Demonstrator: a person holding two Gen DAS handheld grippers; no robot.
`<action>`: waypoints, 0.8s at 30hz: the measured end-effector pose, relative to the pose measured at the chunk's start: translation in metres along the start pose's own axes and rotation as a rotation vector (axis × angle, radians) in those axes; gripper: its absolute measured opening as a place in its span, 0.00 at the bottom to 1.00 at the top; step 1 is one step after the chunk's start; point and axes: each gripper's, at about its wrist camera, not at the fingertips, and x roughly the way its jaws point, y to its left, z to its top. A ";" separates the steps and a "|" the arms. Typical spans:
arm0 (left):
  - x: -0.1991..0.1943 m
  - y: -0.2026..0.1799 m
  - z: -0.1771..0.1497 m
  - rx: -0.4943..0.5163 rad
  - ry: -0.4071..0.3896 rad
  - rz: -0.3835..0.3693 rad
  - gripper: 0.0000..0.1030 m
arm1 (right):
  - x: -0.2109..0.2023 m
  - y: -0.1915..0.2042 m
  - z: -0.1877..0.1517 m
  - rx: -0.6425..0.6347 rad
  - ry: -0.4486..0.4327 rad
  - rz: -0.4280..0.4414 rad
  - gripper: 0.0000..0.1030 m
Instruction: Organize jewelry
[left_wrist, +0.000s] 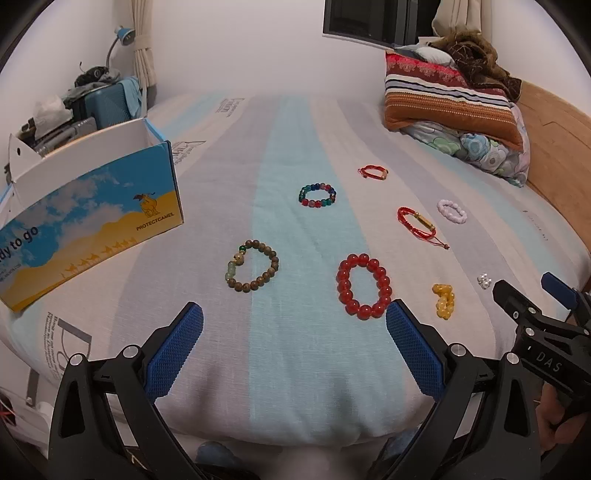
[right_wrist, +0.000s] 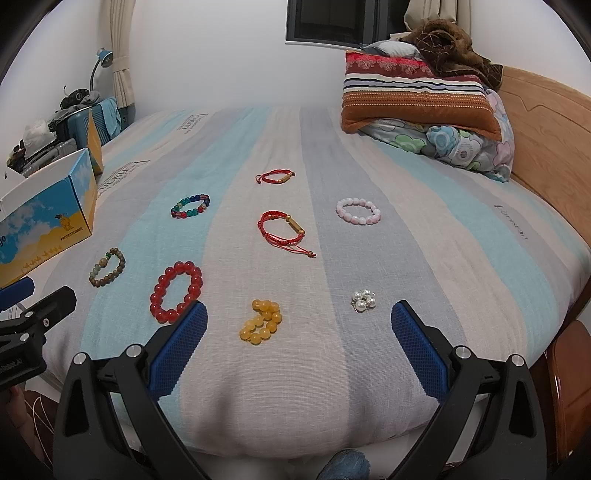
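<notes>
Eight pieces of jewelry lie spread on the striped bed (right_wrist: 424, 229), none touching another. Both pairs of tongs stand wide apart and hold nothing.

Ahead of the left tongs (left_wrist: 294, 343) are the brown bead bracelet (left_wrist: 252, 271), just beyond the left pad, and the big red bead bracelet (left_wrist: 364, 291), just beyond the right pad. Farther out lies the multicolored bead bracelet (left_wrist: 317, 195). Off to the right of these tongs sit two red cord bracelets, one nearer (left_wrist: 419, 222) and one farther (left_wrist: 373, 171), with one pale pink bead bracelet (left_wrist: 452, 211), one yellow bead bracelet (left_wrist: 444, 301) bunched up, and one small cluster of pearls (left_wrist: 484, 281).

Between the pads of the right tongs (right_wrist: 299, 339) lies the yellow bracelet, with the pearls just inside the right pad.

One open cardboard box (left_wrist: 92, 206) stands to the left of the left tongs; the left view shows its printed side nearly whole, the right view only its end. The right view shows the pearls plainly as separate beads, which the left view renders as a tiny blur. Each view catches the other tongs at its edge. One stack of pillows (right_wrist: 424, 103) sits at the far right.
</notes>
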 end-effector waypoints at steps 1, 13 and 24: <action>0.000 0.000 0.000 -0.001 -0.001 -0.001 0.95 | 0.000 0.000 0.000 0.001 0.000 0.000 0.93; -0.001 -0.002 -0.001 0.004 -0.015 0.016 0.95 | 0.001 -0.005 -0.001 0.003 0.002 0.004 0.93; 0.000 -0.002 -0.001 0.006 -0.015 0.021 0.95 | 0.001 -0.004 -0.001 0.002 0.002 0.006 0.93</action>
